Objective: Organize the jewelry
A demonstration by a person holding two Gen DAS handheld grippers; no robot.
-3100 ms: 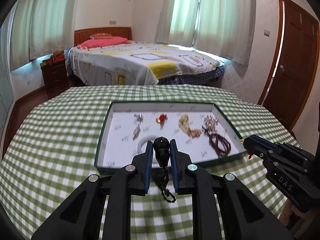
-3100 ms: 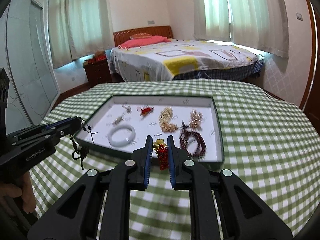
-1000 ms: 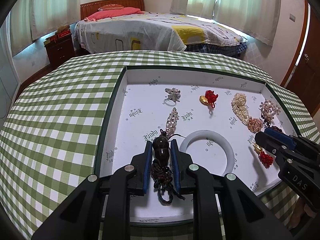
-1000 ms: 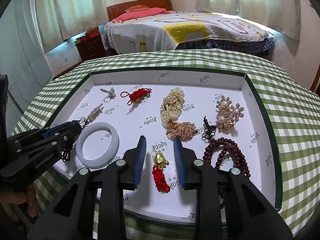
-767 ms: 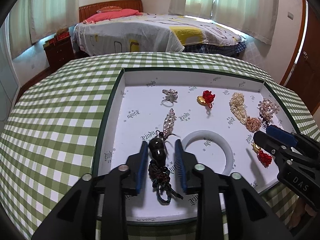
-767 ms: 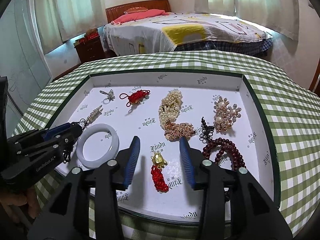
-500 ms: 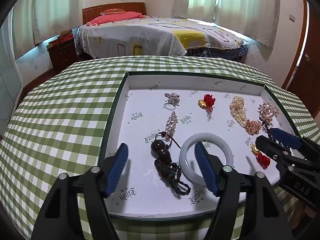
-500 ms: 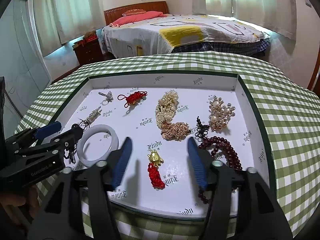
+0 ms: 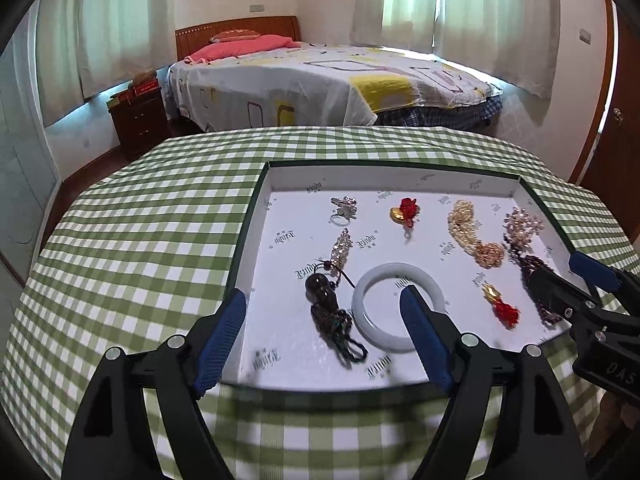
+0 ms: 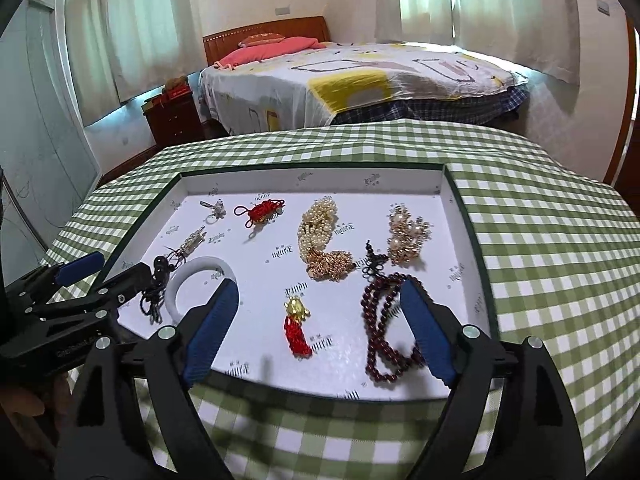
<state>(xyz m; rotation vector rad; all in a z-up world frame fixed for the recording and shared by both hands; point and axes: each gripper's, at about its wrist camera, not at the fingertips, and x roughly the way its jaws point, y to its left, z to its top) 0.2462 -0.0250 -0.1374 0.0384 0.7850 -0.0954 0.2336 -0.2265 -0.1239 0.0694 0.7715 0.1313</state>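
With both jaws spread wide and holding nothing, my left gripper (image 9: 322, 330) and right gripper (image 10: 318, 328) hang at the tray's (image 9: 256, 216) near edge, approx. 6 o'clock of it.

L view: dark gourd pendant (image 9: 320, 288) lies between my blue pads, long axis 12-to-6, tassel toward me; white bangle (image 9: 398, 306) just beside it at 3 o'clock.

R view: gold-and-red charm (image 10: 297, 326) lies centred between pads, long axis 12-to-6; dark red bead strand (image 10: 384, 324) at its 3 o'clock. Each arm is nearest its own item.

R view alone shows full bead strand, pearl bunch (image 10: 318, 226). L view shows the tray's left wall, checked surface (image 9: 132, 232) beyond.
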